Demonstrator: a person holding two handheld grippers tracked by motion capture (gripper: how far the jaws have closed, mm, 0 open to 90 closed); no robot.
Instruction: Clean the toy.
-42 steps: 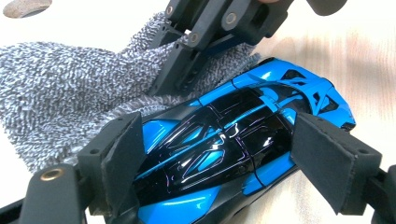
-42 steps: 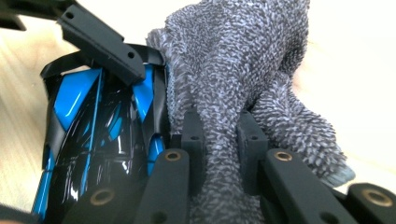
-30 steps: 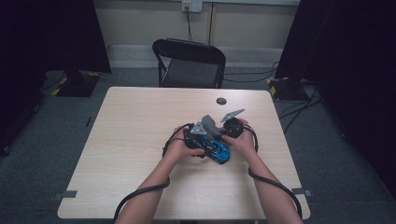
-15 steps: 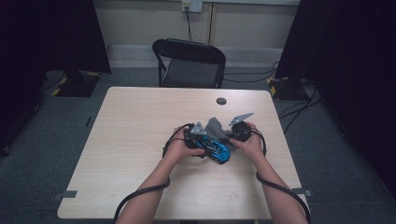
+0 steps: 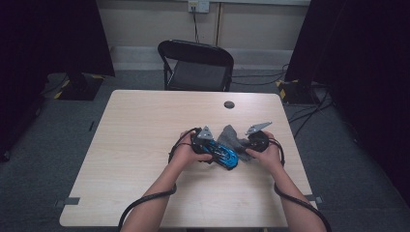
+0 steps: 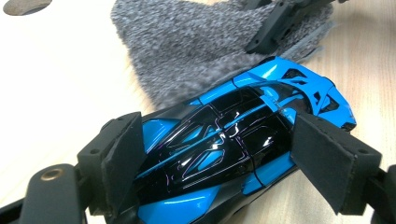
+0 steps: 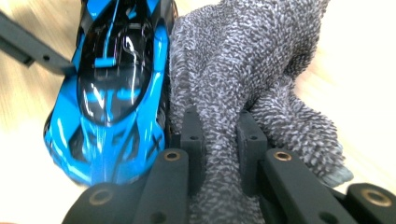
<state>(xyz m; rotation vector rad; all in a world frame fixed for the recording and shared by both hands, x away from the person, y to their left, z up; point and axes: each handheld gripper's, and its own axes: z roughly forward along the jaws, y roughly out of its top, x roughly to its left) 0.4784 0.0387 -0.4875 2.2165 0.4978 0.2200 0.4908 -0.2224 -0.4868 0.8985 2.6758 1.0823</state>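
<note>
High view: person's forearms came in from the bottom edge, both hands near the middle of the light wood table, closer to its right half. Left tool sat on a blue and black toy car; right tool was just beside it, on a grey fuzzy cloth bunched between the two tools. Car lay on the table, touching the cloth along one side.

Left gripper view: left tool had its jaws set on either side of the car, pads against the car's flanks, so gripping the car across its body. Cloth lay beyond the car, with the other tool's black jaws pinching it at upper right.

Right gripper view: right tool was closed tight on a fold of the cloth, fabric squeezed between the pads. Car lay left of the cloth, touching it.

Black folding chair stood behind the table; small dark round spot near the table's far edge.
</note>
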